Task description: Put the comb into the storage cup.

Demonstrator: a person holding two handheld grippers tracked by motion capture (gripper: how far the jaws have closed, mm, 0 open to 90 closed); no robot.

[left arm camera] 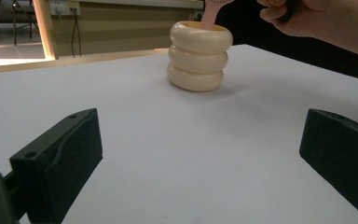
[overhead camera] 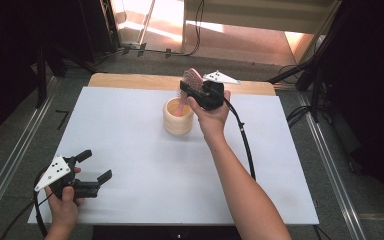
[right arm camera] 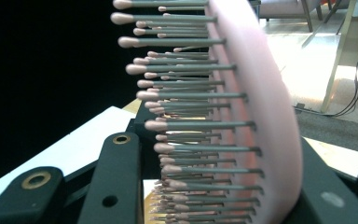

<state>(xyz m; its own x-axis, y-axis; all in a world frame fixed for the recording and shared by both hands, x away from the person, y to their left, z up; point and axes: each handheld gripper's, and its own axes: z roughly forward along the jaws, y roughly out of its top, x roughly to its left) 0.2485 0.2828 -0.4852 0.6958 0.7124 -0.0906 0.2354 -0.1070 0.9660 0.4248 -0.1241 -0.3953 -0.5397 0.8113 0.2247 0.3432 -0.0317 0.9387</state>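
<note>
hairbrush (right arm camera: 256,116) | right gripper (overhead camera: 192,89) clamps its head | handle seemingly inside cup (overhead camera: 178,116) | lower straight, then release | left gripper (overhead camera: 94,166) gapes idle

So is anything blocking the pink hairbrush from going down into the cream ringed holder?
Nothing visible: the right gripper holds the pink hairbrush by its bristled head, and its handle already dips into the cream ringed holder.

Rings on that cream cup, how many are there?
3, stacked on the cup: one at the rim, one in the middle, one on the white table. The brush handle dips inside.
</note>
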